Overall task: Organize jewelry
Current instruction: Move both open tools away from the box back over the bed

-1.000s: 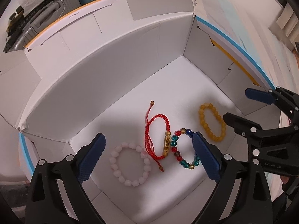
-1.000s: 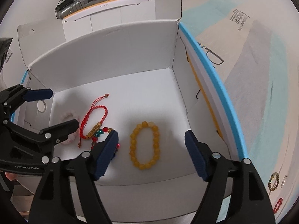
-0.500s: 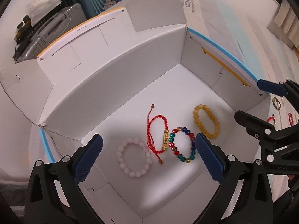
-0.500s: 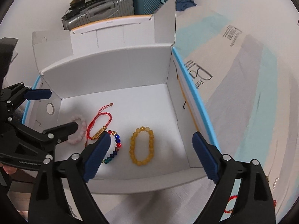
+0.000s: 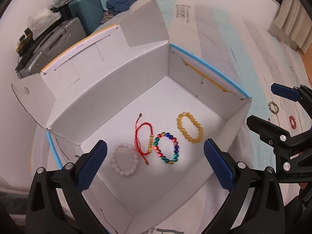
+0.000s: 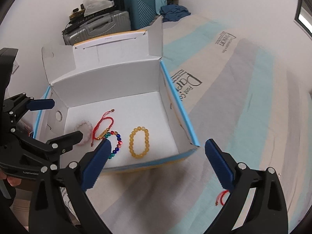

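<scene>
Box: I see the white cardboard box (image 5: 136,74) filling the centre of the left wrist view, flaps open, on a pale striped sheet (image 6: 243,97).
Inside the box: four bracelets in a row on its floor, from left: pink bead bracelet (image 5: 125,160), red cord bracelet (image 5: 144,136), multicoloured bead bracelet (image 5: 166,148), yellow bead bracelet (image 5: 189,127). The red cord and the multicoloured one touch; the yellow lies apart.
Left gripper (image 5: 155,166): jaws spread wide above the near end of the box, nothing between the pads.
Right gripper (image 6: 158,162): jaws have just been opening and now stand wide, nothing between them; it sits at the box's near right corner.
Outside the box: a dark bead bracelet (image 5: 273,107) and a red bracelet (image 5: 292,121) on the sheet at the right of the left wrist view; both are small, so I'm unsure of detail. Another red cord piece (image 6: 221,197) lies lower right in the right wrist view.
Background: suitcases (image 6: 120,21) at the top.
</scene>
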The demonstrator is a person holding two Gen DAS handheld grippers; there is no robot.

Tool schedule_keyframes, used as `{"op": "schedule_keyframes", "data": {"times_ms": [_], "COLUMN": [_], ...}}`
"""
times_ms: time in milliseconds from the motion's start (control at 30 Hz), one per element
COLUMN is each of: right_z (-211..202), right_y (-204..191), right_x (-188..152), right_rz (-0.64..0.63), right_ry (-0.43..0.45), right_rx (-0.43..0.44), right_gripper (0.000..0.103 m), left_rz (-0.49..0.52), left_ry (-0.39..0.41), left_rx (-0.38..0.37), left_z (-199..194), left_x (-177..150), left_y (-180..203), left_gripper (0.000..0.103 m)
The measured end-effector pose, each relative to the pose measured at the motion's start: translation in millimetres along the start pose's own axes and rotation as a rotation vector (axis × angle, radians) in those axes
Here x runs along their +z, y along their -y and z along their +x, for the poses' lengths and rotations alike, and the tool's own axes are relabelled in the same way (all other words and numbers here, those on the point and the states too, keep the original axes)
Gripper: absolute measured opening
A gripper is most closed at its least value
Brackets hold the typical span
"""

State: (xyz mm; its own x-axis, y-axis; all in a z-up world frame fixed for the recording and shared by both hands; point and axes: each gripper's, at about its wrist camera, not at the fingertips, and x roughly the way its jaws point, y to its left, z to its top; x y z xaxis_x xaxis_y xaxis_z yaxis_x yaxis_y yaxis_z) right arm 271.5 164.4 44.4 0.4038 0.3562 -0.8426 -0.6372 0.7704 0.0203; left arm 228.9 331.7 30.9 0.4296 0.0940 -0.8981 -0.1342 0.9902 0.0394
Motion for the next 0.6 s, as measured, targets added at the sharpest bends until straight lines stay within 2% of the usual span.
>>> {"op": "schedule_keyframes", "data": {"times_ms": [600], "right_z": [-58.4], "right_y": [47.8], "right_x": [-21.7], "right_rz": [0.074], "right_ry": [0.064], "right_rx": [-0.050], "right_gripper": [0.093], "left_rz": [0.041], "left_ry": [0.054], "left_rx": [-0.028], "left_z": [-37.9], "left_x": [8.3], "left_y": [59.0], "left_gripper": [0.097]}}
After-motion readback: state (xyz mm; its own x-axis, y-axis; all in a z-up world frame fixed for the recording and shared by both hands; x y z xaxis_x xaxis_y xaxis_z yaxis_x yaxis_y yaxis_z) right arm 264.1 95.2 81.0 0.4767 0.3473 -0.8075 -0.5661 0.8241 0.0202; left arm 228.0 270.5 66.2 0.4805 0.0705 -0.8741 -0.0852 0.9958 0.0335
